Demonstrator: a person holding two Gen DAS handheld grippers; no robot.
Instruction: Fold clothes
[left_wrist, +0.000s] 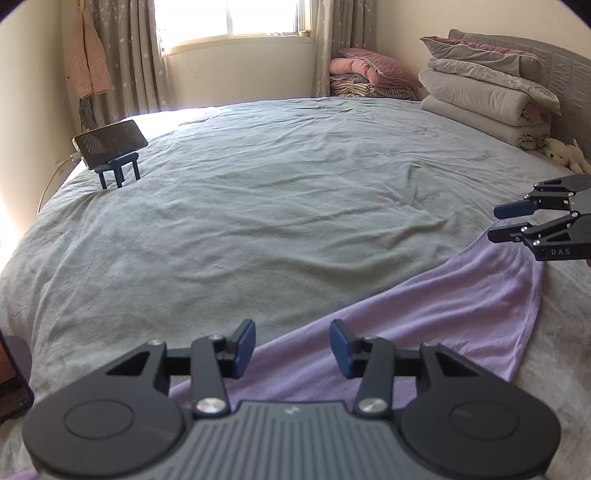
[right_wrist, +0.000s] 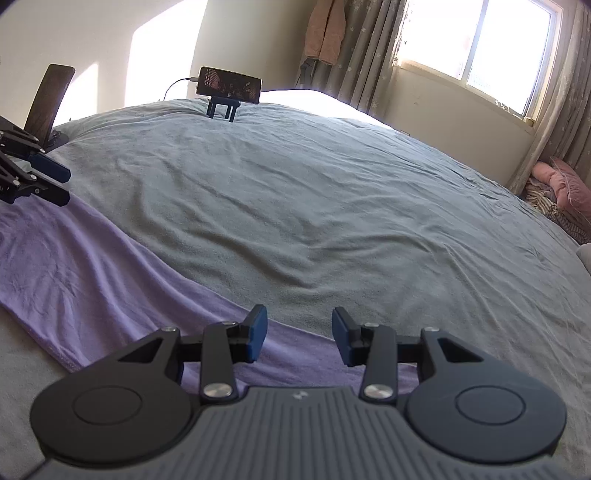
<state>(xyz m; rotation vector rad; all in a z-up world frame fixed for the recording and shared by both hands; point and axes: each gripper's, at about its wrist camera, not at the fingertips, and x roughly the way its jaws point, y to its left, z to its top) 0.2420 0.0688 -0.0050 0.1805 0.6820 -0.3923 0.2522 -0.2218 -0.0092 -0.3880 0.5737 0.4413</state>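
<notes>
**Lilac cloth lies flat under two parted hand-held grippers**

Lilac fabric, a soft knit garment (left_wrist: 424, 332), lies spread in a long band across the near edge of the bed (left_wrist: 258, 206), on its grey-green cover. The left hand-held gripper (left_wrist: 292, 347) hovers right over one end of the band; its blue pads (left_wrist: 245, 347) stand about half apart, and nothing sits between them. The cloth passes beneath the gap and runs away to the right, where its rounded hem ends below the right hand-held gripper (left_wrist: 496, 221).

In the right wrist view the same arrangement is mirrored. The right hand-held gripper (right_wrist: 299, 338) hangs above the garment's (right_wrist: 92, 266) edge, jaws likewise roughly half open and empty, with the purple strip running off to the left toward the other tool. Neither pair of pads presses on the fabric; whether they touch it from above I cannot tell.

Beyond the garment the wrinkled cover stretches bare. Further out, a phone (left_wrist: 110, 142) rests on a small dark blue stand (left_wrist: 120, 171) near the bed's far left edge, a cable leading from it. Folded quilts (left_wrist: 487, 96) are stacked by the headboard, and curtains (left_wrist: 122, 55) frame the bright window (left_wrist: 229, 18) at the back.
</notes>
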